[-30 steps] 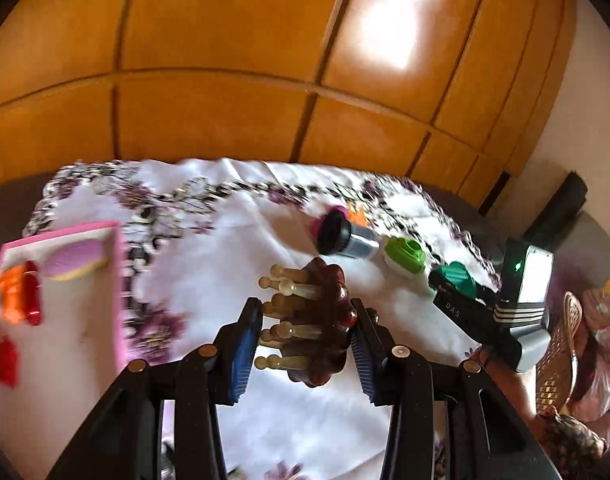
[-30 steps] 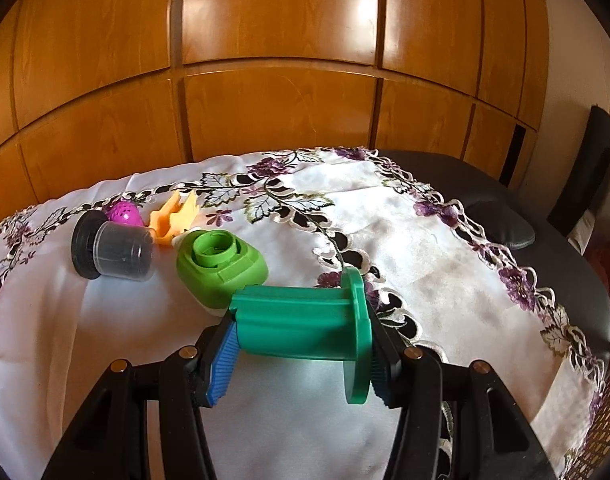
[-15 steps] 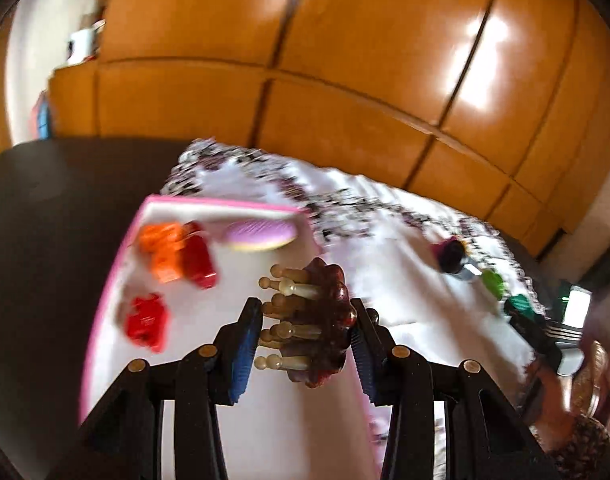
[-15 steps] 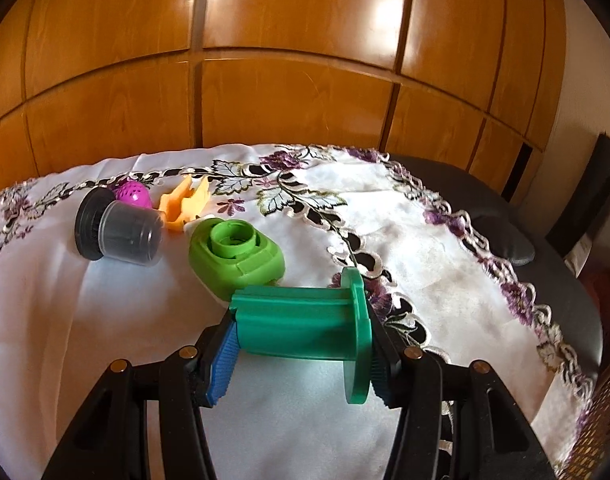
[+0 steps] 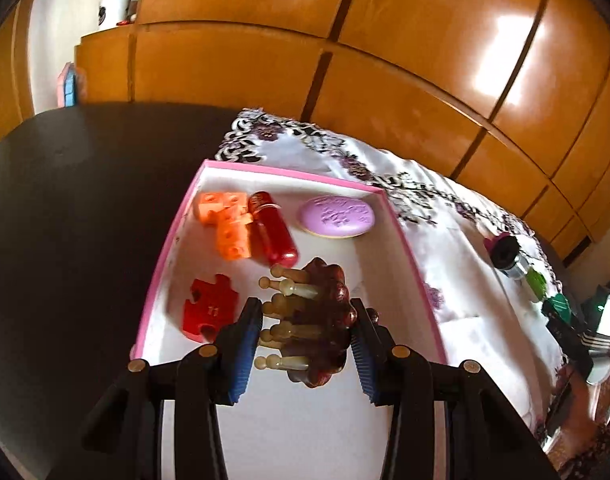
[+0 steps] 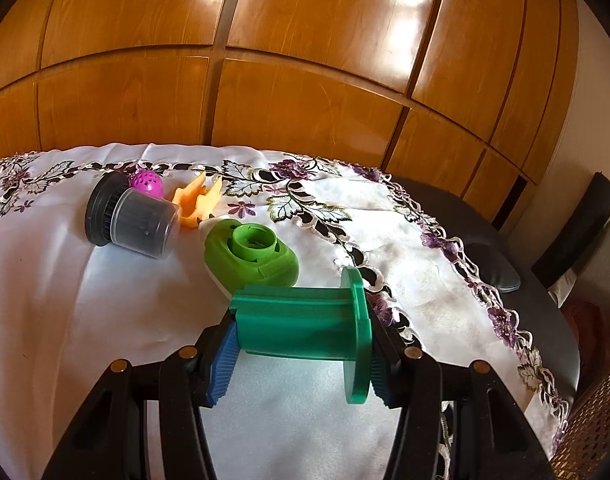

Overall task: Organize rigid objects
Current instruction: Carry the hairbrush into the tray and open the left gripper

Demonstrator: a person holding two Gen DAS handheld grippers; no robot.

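Note:
My left gripper (image 5: pixel 305 344) is shut on a dark brown wooden massager with pale pegs (image 5: pixel 319 320) and holds it above the pink-rimmed white box (image 5: pixel 409 256). In the box lie orange blocks (image 5: pixel 227 228), a red bottle (image 5: pixel 273 234), a lilac oval soap (image 5: pixel 336 216) and a red puzzle piece (image 5: pixel 211 312). My right gripper (image 6: pixel 297 354) is shut on a green plastic spool (image 6: pixel 305 322) above the white cloth. On the cloth ahead lie a lime green cap piece (image 6: pixel 251 256), a black lidded clear jar (image 6: pixel 131 220), a magenta ball (image 6: pixel 146 185) and an orange piece (image 6: pixel 199 200).
The embroidered tablecloth (image 6: pixel 425 264) covers a dark table (image 5: pixel 73 216). Wooden panelled cupboards (image 6: pixel 305 80) stand behind. A black chair back (image 6: pixel 577 220) is at the right. The right gripper and its green spool show at the right of the left wrist view (image 5: pixel 561 312).
My left gripper has swung left with the massager, from over the cloth to over the pink box. My right gripper holds the spool and has shifted only slightly.

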